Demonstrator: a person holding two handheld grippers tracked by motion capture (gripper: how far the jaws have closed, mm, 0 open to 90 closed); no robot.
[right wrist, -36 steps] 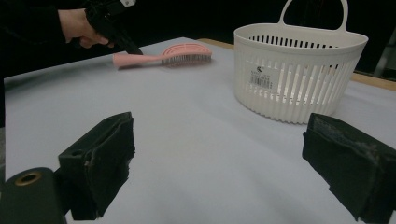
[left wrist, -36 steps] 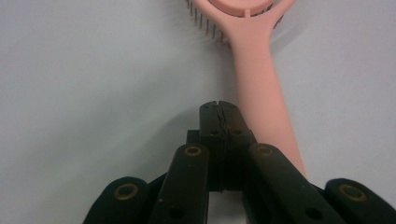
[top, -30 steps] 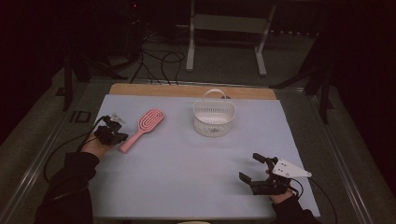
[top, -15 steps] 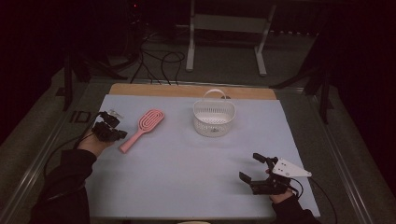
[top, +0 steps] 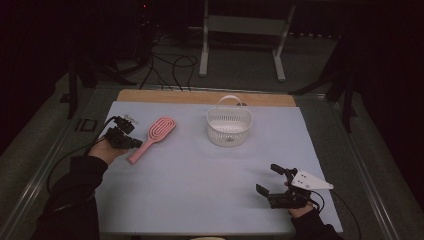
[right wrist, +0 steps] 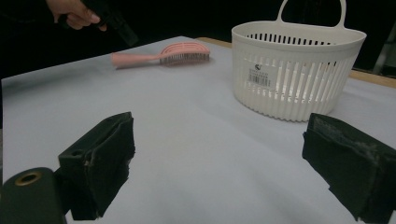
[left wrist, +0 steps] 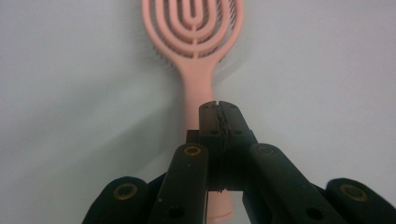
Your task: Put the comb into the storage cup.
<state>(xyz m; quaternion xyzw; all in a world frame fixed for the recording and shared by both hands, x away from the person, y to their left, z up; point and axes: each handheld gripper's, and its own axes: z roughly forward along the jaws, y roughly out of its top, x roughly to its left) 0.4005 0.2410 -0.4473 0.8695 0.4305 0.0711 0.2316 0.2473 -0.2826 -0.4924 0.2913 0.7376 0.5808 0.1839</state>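
The left gripper (left wrist: 218,108) is closed with nothing in it, above the pink brush's (left wrist: 196,56) handle at the table's far left, so open it wide (right gripper (right wrist: 219,158) waits open) before going down.

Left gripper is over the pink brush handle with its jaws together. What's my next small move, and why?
Probably open the left gripper before going lower. Its jaws are pressed together with nothing between them, above the handle of the hairbrush, which lies flat on the table. Shut, they cannot straddle the handle. The right gripper rests open, away from the basket.
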